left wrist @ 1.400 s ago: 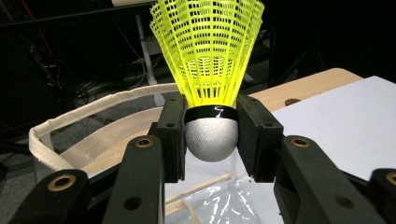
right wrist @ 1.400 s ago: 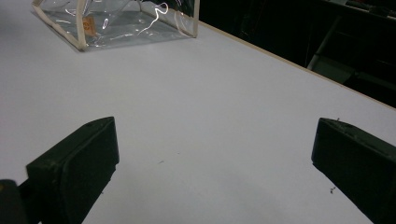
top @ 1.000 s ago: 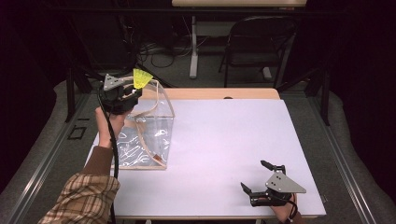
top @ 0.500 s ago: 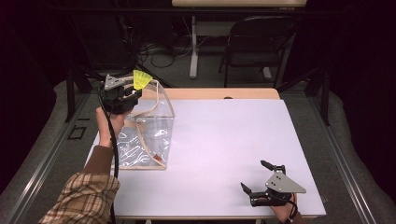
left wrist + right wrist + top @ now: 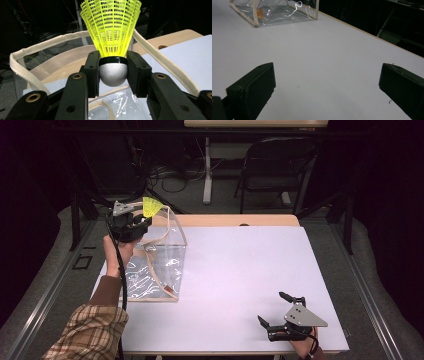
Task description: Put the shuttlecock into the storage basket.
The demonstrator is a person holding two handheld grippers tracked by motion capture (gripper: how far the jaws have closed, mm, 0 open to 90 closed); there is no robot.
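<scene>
Shuttlecock (image 5: 111, 37) unmoved since a second ago, gripped by left gripper (image 5: 113, 72) above clear bag (image 5: 157, 265); release looks next. Right gripper (image 5: 282, 312) rests open on tabletop (image 5: 240, 265).

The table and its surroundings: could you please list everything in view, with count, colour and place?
shuttlecock: one, yellow skirt with a silver-grey cork, clamped by the cork in the left tongs above the bag's open top
bag: one, clear plastic with cream trim, standing open at the table's left side
table: one, white top with a wooden far edge, centre of the high view
folding chair: one, dark, on the floor beyond the table
left tongs: one, black, shut on the shuttlecock's cork, raised over the bag
right tongs: one, black, jaws wide apart and holding nothing, low at the table's near right corner
sleeve: one, plaid, lower left of the high view
</scene>
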